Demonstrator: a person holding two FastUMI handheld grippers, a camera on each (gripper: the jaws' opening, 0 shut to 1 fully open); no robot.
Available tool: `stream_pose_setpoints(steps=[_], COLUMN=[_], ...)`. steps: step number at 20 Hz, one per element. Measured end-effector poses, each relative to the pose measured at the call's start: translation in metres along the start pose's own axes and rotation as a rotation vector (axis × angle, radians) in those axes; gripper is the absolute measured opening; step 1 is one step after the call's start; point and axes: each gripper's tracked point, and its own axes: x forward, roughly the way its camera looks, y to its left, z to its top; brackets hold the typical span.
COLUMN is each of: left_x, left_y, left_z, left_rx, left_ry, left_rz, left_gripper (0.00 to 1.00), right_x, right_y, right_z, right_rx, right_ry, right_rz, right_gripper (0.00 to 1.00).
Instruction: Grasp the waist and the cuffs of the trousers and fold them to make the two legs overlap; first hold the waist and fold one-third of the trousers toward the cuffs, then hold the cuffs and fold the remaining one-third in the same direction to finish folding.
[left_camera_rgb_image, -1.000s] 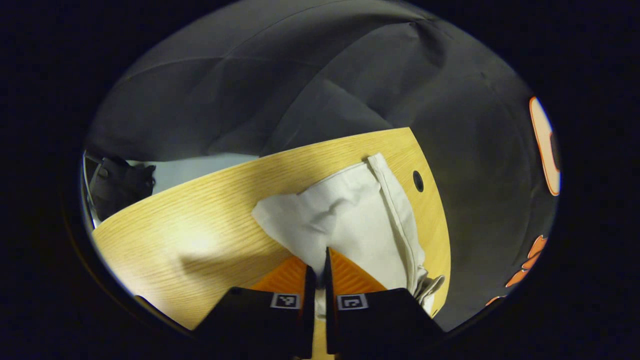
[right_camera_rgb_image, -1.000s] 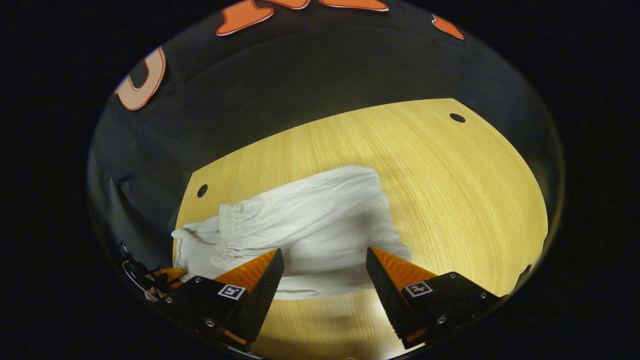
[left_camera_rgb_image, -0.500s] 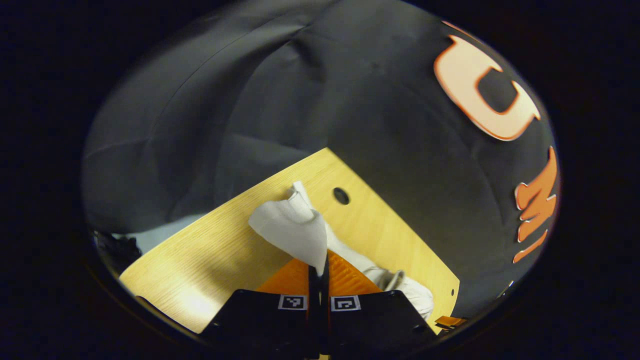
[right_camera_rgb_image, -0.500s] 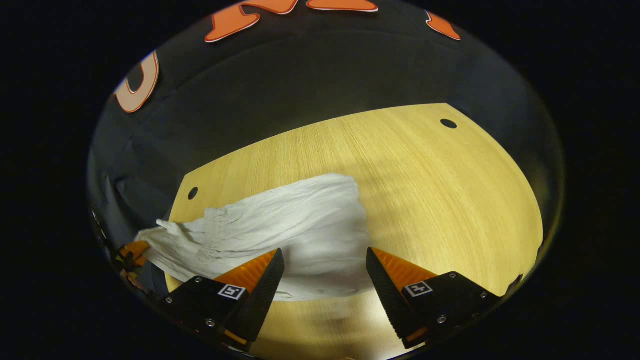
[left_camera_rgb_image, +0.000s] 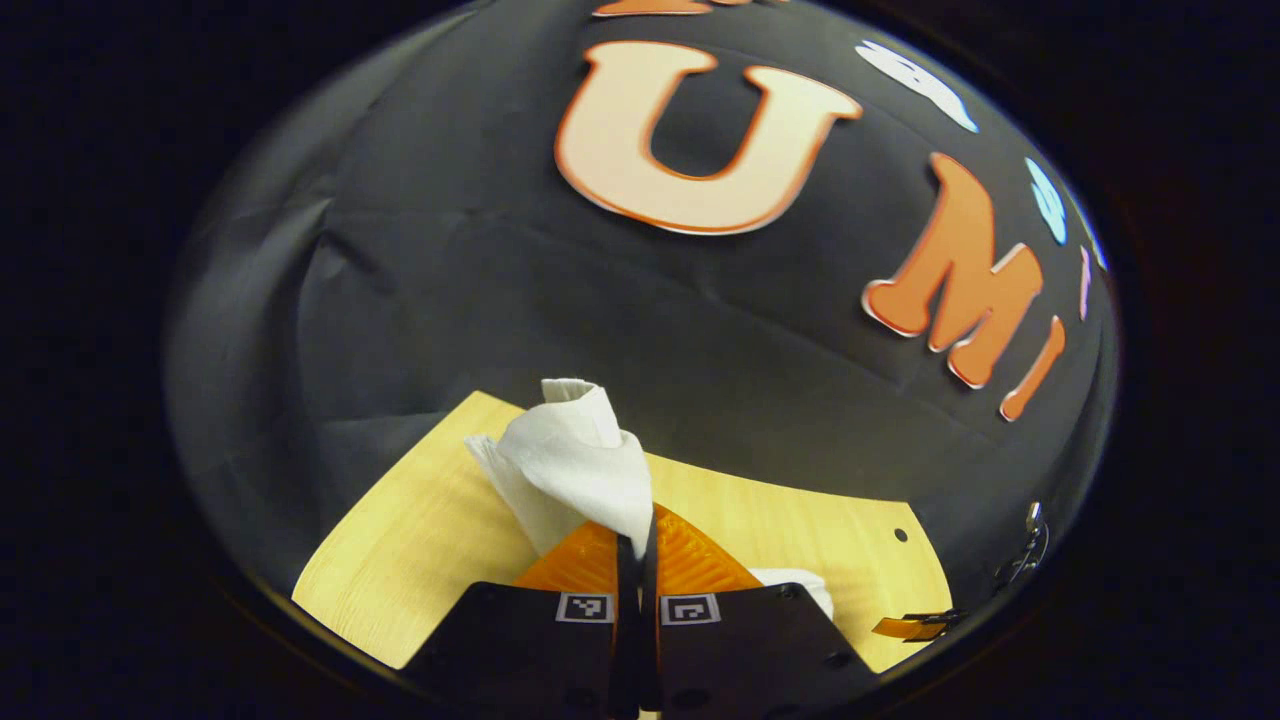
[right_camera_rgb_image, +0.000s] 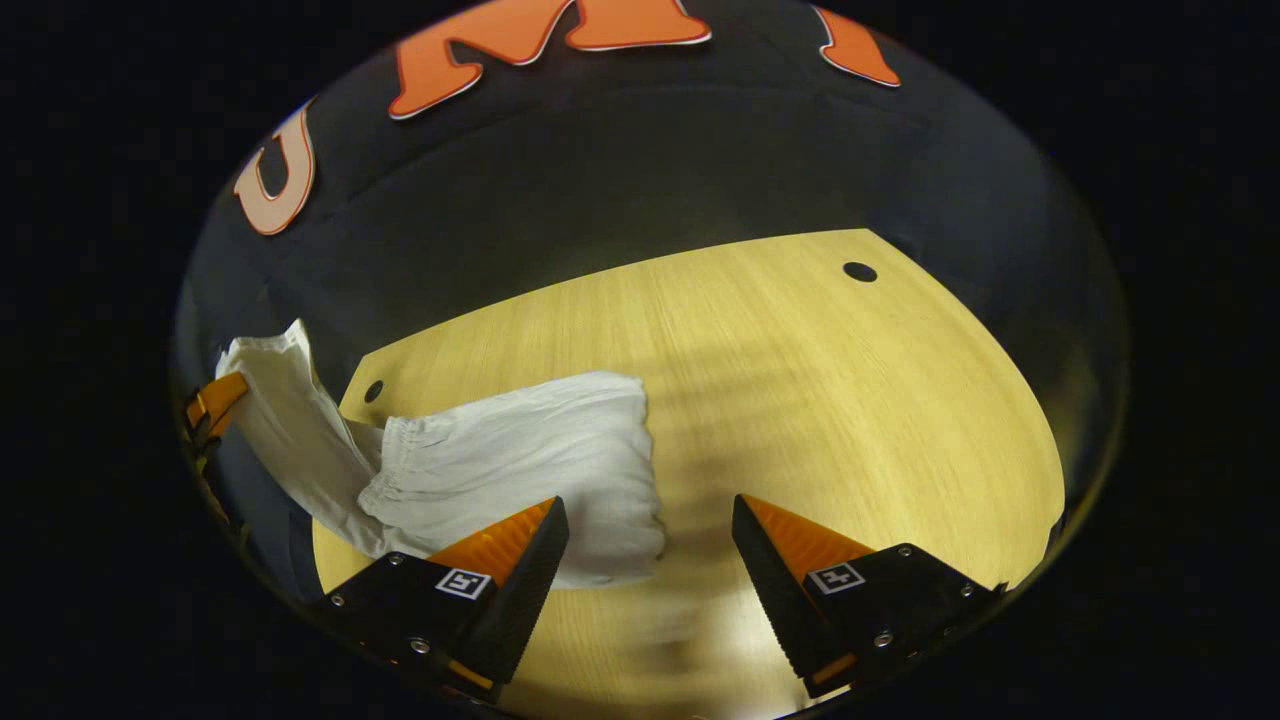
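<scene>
Trousers (right_camera_rgb_image: 520, 470), white and crumpled, lie on the left part of a pale wooden table (right_camera_rgb_image: 850, 400) in the right gripper view, and we go across that view from left to right. At the far left edge we see the left gripper (right_camera_rgb_image: 215, 400) held above the table's edge, with one end of the trousers drawn up to it in a taut strip. Next comes the gathered elastic waist, just beside a small round hole (right_camera_rgb_image: 373, 390) in the tabletop. The rest of the cloth spreads toward the middle of the table and ends in a rounded edge. Below it our right gripper (right_camera_rgb_image: 650, 545) hangs above the table with its fingers spread wide and nothing between them. A second hole (right_camera_rgb_image: 859, 271) sits near the far right corner.

In the left gripper view, the left gripper (left_camera_rgb_image: 636, 545) has its fingers pressed together on a fold of trousers (left_camera_rgb_image: 575, 465), which stands up in a bunch above the tips.
</scene>
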Motion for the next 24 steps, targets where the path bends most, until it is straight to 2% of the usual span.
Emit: stream_pose_setpoints(steps=[4, 8, 9, 12, 15, 20, 21, 24], left_x=[0.019, 0.046, 0.055, 0.077, 0.078, 0.071, 0.071, 0.069], left_y=[-0.081, -0.153, -0.165, -0.188, -0.207, -0.214, -0.216, -0.222], left_z=[-0.027, -0.075, -0.090, -0.142, -0.193, -0.245, -0.253, -0.275], left_rx=[0.071, 0.122, 0.139, 0.176, 0.250, 0.369, 0.383, 0.412], left_ry=[0.052, 0.127, 0.145, 0.231, 0.296, 0.378, 0.389, 0.424], left_rz=[-0.077, -0.134, -0.145, -0.171, -0.174, -0.173, -0.170, -0.190], left_gripper=[0.03, 0.01, 0.04, 0.04, 0.03, 0.05, 0.02, 0.07], right_x=[-0.009, -0.014, -0.015, -0.018, -0.017, -0.015, -0.015, -0.016], right_y=[-0.039, -0.075, -0.083, -0.103, -0.120, -0.135, -0.136, -0.137], right_z=[-0.004, -0.012, -0.014, -0.022, -0.032, -0.040, -0.040, -0.041], right_rx=[0.035, 0.069, 0.076, 0.091, 0.106, 0.105, 0.104, 0.101], right_ry=[0.002, 0.012, 0.011, 0.023, 0.042, 0.059, 0.062, 0.066], right_rz=[-0.014, -0.029, -0.032, -0.036, -0.039, -0.033, -0.033, -0.027], right_gripper=[0.99, 0.99, 0.99, 0.99, 0.99, 0.99, 0.99, 0.99])
